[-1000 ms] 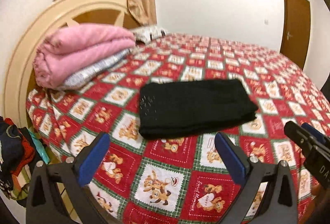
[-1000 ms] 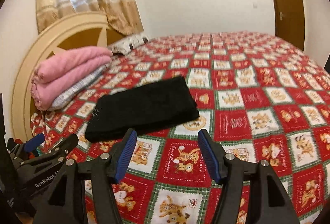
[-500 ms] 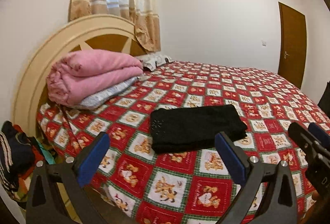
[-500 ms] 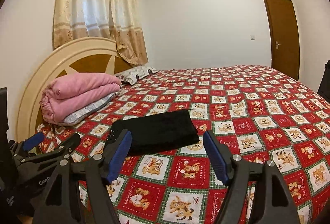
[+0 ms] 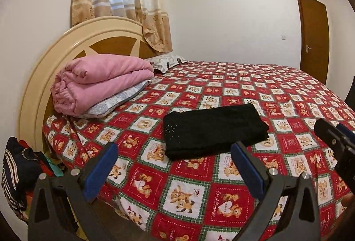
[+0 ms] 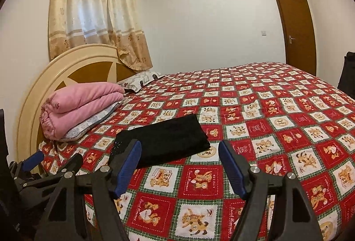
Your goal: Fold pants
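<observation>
1. From where I sit, the black pants (image 5: 214,130) look finished: a compact rectangle lying flat on the bedspread (image 5: 190,194), near the bed's near edge. I judge nothing is left except perhaps a tidy-up.
2. My left tongs (image 5: 175,171) are spread wide and hold nothing, hanging short of the pants.
3. My right tongs (image 6: 179,165) are likewise wide apart and empty, just before the bundle.
4. Room: open bedspread to the right and beyond. The pink blanket (image 5: 99,83) stack crowds the left by the headboard (image 5: 44,67), and the mattress edge drops off directly under both tongs.
</observation>
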A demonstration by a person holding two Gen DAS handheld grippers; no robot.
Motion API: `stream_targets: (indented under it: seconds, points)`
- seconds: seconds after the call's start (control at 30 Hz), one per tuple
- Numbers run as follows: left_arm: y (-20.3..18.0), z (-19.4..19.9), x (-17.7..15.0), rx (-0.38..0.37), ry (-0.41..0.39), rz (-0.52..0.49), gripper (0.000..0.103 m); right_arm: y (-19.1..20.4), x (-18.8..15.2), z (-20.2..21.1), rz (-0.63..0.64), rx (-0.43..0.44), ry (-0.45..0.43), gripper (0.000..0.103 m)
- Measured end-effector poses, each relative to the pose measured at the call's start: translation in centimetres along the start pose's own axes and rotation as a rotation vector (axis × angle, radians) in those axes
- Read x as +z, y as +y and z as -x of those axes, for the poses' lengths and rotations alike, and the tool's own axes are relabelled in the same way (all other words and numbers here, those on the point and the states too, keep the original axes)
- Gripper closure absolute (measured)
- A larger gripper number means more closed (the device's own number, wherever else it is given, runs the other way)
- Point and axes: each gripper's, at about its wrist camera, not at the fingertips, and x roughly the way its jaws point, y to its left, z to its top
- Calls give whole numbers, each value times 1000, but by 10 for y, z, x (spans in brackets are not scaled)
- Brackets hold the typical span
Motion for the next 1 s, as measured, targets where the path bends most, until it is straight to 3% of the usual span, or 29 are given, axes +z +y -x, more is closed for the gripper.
stream_targets:
  seconds: [1.0]
  points:
    - [0,1,2,17,-6,8,0,4,0,2,7,9,-12,29]
